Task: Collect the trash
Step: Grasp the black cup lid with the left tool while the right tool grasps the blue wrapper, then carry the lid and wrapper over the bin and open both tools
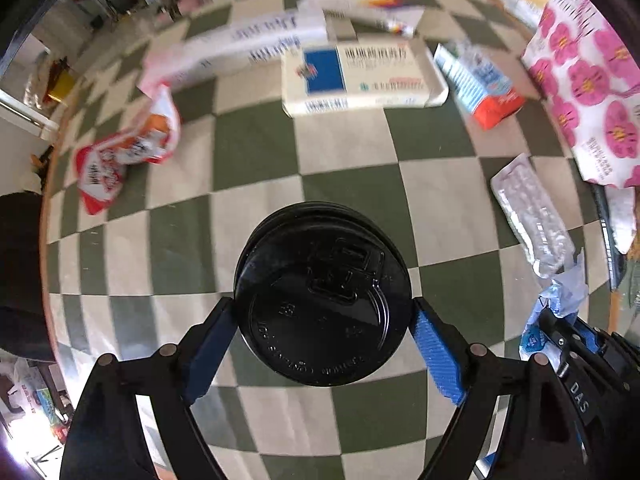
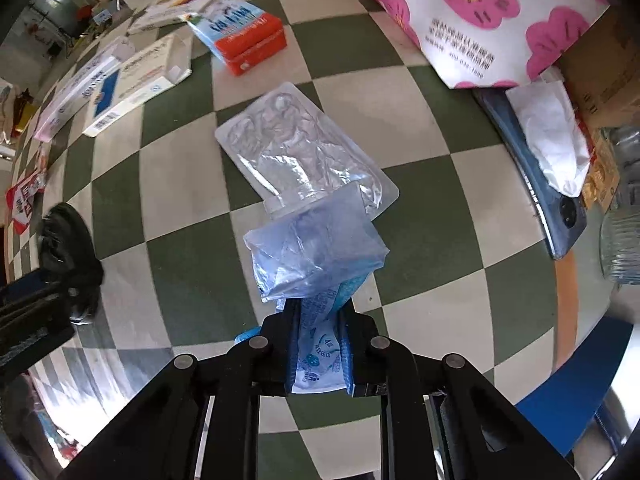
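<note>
A cup with a black lid (image 1: 324, 304) sits between the blue pads of my left gripper (image 1: 324, 312), and both pads touch its rim. The cup stands over the green-and-cream checkered cloth (image 1: 256, 140). My right gripper (image 2: 318, 312) is shut on a crumpled blue-and-white plastic wrapper (image 2: 316, 256), which sticks out past the fingertips. In the right wrist view the left gripper and its cup (image 2: 68, 240) show at the left edge. A clear blister pack (image 2: 304, 152) lies flat just beyond the wrapper.
A white-and-blue medicine box (image 1: 360, 76), a long white box (image 1: 240, 44), an orange-and-blue carton (image 1: 480, 80) and a red snack bag (image 1: 124, 156) lie further out. A pink-flowered bag (image 2: 472, 12) stands at the right, and near it a tissue (image 2: 552, 136) lies on a phone (image 2: 560, 216).
</note>
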`<state>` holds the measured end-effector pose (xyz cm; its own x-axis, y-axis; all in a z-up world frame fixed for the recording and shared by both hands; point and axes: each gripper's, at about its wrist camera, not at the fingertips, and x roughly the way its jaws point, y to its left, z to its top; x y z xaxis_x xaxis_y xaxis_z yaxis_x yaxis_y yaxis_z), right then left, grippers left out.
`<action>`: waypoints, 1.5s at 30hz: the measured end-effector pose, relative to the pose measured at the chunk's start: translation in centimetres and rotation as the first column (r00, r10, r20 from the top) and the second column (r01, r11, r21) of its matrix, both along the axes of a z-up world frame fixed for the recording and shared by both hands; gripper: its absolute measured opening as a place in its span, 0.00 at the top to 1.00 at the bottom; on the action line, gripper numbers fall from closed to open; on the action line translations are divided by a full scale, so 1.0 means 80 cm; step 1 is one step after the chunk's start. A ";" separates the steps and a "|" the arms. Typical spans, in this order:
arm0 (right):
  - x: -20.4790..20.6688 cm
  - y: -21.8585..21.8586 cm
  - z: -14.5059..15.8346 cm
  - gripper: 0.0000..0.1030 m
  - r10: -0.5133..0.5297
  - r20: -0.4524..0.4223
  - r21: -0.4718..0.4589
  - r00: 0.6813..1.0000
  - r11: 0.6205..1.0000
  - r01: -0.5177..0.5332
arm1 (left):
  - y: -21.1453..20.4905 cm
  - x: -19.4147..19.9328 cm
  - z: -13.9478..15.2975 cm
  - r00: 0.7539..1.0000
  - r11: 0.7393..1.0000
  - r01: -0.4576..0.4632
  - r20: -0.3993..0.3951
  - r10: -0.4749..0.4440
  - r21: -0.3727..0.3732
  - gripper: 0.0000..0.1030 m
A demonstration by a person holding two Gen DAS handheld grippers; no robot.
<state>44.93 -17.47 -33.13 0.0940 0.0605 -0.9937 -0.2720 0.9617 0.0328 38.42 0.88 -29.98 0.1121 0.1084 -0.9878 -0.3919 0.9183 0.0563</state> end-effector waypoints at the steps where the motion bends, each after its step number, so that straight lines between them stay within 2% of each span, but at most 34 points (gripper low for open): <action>1: -0.007 0.005 0.004 0.83 0.004 0.011 0.003 1.000 1.000 -0.004 | -0.002 -0.011 0.011 1.000 1.000 -0.003 0.019 0.003 0.008 0.17; 4: -0.027 0.010 0.026 0.84 0.019 0.066 0.019 0.998 1.000 -0.020 | -0.001 -0.040 0.043 0.997 1.000 -0.019 0.080 0.017 0.020 0.17; 7: -0.058 0.019 0.061 0.84 0.046 0.157 0.036 0.987 0.998 -0.053 | 0.022 -0.086 0.080 0.989 0.998 -0.043 0.145 0.037 0.041 0.17; 11: -0.112 0.029 0.124 0.84 0.082 0.304 0.056 0.949 0.993 -0.104 | 0.051 -0.145 0.102 0.975 0.996 -0.071 0.216 0.059 0.049 0.17; 15: -0.183 0.048 0.172 0.84 0.099 0.405 0.076 0.909 0.987 -0.141 | 0.064 -0.216 0.126 0.959 0.996 -0.078 0.276 0.061 0.053 0.17; 20: -0.290 0.056 0.192 0.84 0.086 0.438 0.101 0.895 0.984 -0.144 | 0.074 -0.318 0.139 0.952 0.997 -0.066 0.301 0.052 0.038 0.17; 24: -0.367 0.059 0.183 0.84 0.080 0.432 0.108 0.898 0.984 -0.139 | 0.075 -0.378 0.122 0.960 0.999 -0.047 0.278 0.039 0.022 0.17; 28: -0.433 0.050 0.150 0.84 0.046 0.359 0.153 0.932 0.982 -0.107 | 0.071 -0.424 0.075 0.976 0.998 -0.058 0.206 0.065 -0.040 0.17; 32: -0.481 0.035 0.089 0.84 0.039 0.236 0.186 0.971 0.979 -0.085 | 0.061 -0.458 0.002 0.990 0.989 -0.071 0.112 0.086 -0.129 0.17; 34: -0.499 0.027 0.051 0.84 0.031 0.171 0.188 0.985 0.980 -0.064 | 0.057 -0.466 -0.047 0.994 0.982 -0.084 0.055 0.094 -0.170 0.17; 39: -0.524 0.007 -0.087 0.83 0.013 -0.031 0.182 0.999 0.983 -0.007 | 0.051 -0.476 -0.179 0.992 0.954 -0.123 -0.054 0.112 -0.274 0.17; 42: -0.529 -0.001 -0.186 0.83 0.010 -0.126 0.193 0.992 0.981 0.014 | 0.050 -0.480 -0.269 0.985 0.919 -0.158 -0.122 0.122 -0.362 0.17; 45: -0.528 -0.006 -0.265 0.83 0.001 -0.202 0.215 0.979 0.976 0.043 | 0.051 -0.484 -0.351 0.974 0.877 -0.204 -0.183 0.136 -0.435 0.15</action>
